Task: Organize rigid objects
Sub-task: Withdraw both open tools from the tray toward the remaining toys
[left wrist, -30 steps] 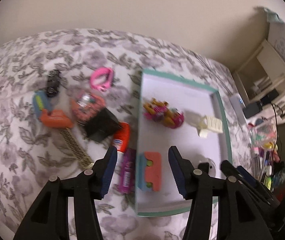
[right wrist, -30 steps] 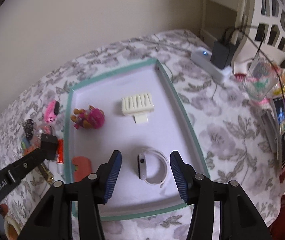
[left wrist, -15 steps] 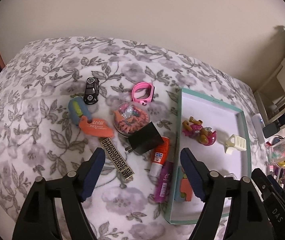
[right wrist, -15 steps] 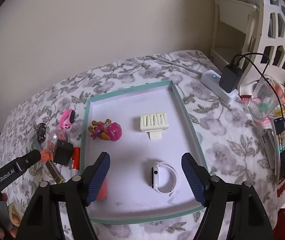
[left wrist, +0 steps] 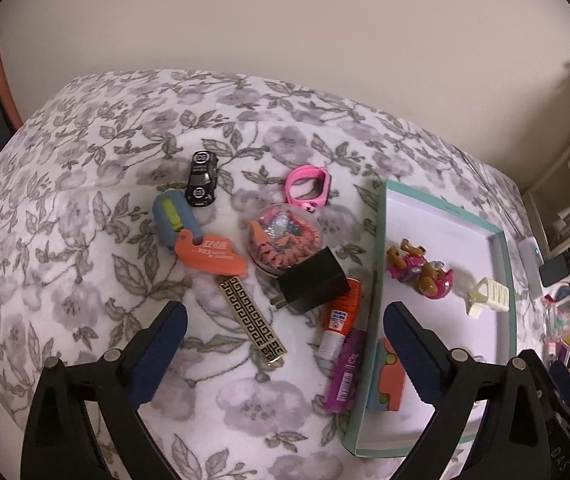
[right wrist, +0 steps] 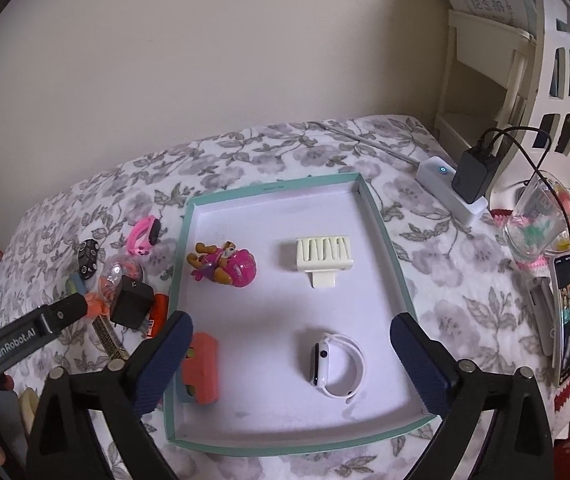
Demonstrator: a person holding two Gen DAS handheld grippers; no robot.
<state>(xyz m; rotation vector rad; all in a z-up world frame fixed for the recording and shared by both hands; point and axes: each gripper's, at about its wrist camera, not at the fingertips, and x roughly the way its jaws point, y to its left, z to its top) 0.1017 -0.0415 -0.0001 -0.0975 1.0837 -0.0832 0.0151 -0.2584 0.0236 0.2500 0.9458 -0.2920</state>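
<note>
Left wrist view, change: the left gripper [left wrist: 285, 344] is pulling up and away from the tray [left wrist: 381, 240], and its jaws are standing much wider apart than a second ago, with nothing between them. The orange block [left wrist: 393, 380] it was hovering over is now lying in the tray's near left corner.
Left wrist view, meaning: that block is looking delivered, so the left gripper is likely lining up on the pile at 12 o'clock for the next pick.
Left wrist view, count on the bedspread: nine loose things are waiting outside the tray: one toy car [left wrist: 202, 178], one pink band [left wrist: 308, 184], one blue-green toy [left wrist: 169, 216], one orange tag [left wrist: 211, 256], one clear ball [left wrist: 285, 240], one black charger [left wrist: 313, 282], one patterned bar [left wrist: 253, 320], one glue stick [left wrist: 341, 320] and one purple tube [left wrist: 347, 372].
Left wrist view, places: the bar is lying at 12 o'clock between the jaws; the tray is sitting at 2 o'clock.

Right wrist view, change: the right gripper [right wrist: 291, 364] is also backing off and sitting higher, its jaws spread far wider than before and gripping nothing.
Right wrist view, count in the tray: four things are lying inside the tray [right wrist: 389, 240]: one pink figure [right wrist: 225, 268], one cream clip [right wrist: 323, 258], one white watch [right wrist: 337, 364] and the orange block [right wrist: 201, 368].
Right wrist view, places: the watch is lying at 12 o'clock, just ahead of the jaws; the leftover pile is sitting at 10 o'clock beyond the tray's left wall.
</note>
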